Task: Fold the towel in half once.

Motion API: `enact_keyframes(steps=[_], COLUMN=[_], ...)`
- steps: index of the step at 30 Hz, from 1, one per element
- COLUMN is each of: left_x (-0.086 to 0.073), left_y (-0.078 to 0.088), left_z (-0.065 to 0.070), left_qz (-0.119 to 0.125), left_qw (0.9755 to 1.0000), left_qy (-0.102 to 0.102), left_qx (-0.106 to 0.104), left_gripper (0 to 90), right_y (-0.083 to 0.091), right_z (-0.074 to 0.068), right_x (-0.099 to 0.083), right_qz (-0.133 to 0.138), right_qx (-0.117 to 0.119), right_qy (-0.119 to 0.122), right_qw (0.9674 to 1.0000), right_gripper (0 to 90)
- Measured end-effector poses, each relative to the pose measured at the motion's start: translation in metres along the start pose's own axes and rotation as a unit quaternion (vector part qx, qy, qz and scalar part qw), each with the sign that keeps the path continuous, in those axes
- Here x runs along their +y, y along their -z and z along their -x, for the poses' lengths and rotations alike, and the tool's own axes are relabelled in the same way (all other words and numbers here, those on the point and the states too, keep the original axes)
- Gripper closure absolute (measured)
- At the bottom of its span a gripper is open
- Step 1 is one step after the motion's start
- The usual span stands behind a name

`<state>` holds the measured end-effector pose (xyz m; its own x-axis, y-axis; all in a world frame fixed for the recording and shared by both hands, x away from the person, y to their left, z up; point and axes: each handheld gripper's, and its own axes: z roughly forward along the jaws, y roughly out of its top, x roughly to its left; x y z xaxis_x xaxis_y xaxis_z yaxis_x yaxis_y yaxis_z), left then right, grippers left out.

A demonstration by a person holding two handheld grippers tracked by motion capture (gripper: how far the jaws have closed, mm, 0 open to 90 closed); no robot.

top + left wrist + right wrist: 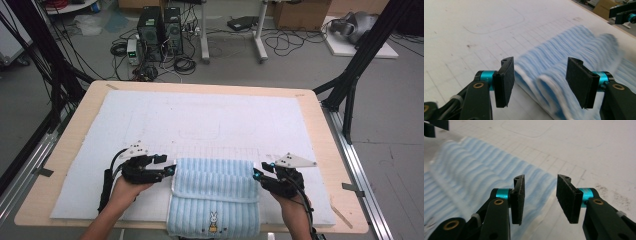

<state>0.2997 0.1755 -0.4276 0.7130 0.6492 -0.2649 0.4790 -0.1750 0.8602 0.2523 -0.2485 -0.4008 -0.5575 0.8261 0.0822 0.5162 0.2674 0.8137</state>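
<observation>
Light wooden table [320, 130], rounded corners. White mat [200, 120] covers most of top, bare wood strip around edges; faint grid lines and rounded outline drawn on mat. Light blue striped towel [215, 192] lies folded on mat at near edge, front hanging over table edge, small rabbit picture near hem.

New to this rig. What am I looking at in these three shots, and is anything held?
No robot arm here: a person holds a two-jaw claw in each hand. The high view looks down on the table; the other two pictures come from cameras riding on each claw. A white mat covers the table, and a folded light-blue striped towel lies at its near edge. The left claw straddles the towel's folded edge with its pads clear of it. The right claw is open over the towel's other edge. Nothing is held.
</observation>
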Motion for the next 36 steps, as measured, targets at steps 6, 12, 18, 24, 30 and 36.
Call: enact_keyframes(steps=[6,12,18,24,30,36], left_x=[0.008,0.002,-0.003,0.003,0.008,0.009], left_y=[-0.021,-0.029,-0.038,-0.035,-0.041,-0.052], left_z=[-0.013,-0.005,0.001,-0.006,-0.022,-0.027], left_qz=[-0.035,-0.069,-0.098,-0.057,-0.026,-0.021], left_qw=[0.9990,0.9976,0.9950,0.9982,0.9972,0.9960], left_qy=[0.019,0.008,-0.015,0.015,0.071,0.078], left_qx=[0.018,0.004,-0.001,-0.011,0.001,0.039], left_gripper=[47.0,57.7,82.8,86.5,86.6,84.5], right_y=[-0.035,-0.042,-0.048,-0.049,-0.056,-0.070], right_z=[0.012,0.010,0.007,0.003,0.006,0.013], right_x=[0.001,-0.003,-0.014,-0.008,0.000,0.007], right_qz=[-0.045,-0.066,-0.084,-0.067,-0.052,-0.037], right_qx=[-0.016,-0.005,0.002,-0.019,-0.044,-0.075], right_qy=[-0.009,-0.022,-0.021,0.002,-0.010,-0.013], right_qw=[0.9988,0.9975,0.9962,0.9976,0.9977,0.9964], right_gripper=[64.7,59.7,80.3,82.5,82.7,82.3])
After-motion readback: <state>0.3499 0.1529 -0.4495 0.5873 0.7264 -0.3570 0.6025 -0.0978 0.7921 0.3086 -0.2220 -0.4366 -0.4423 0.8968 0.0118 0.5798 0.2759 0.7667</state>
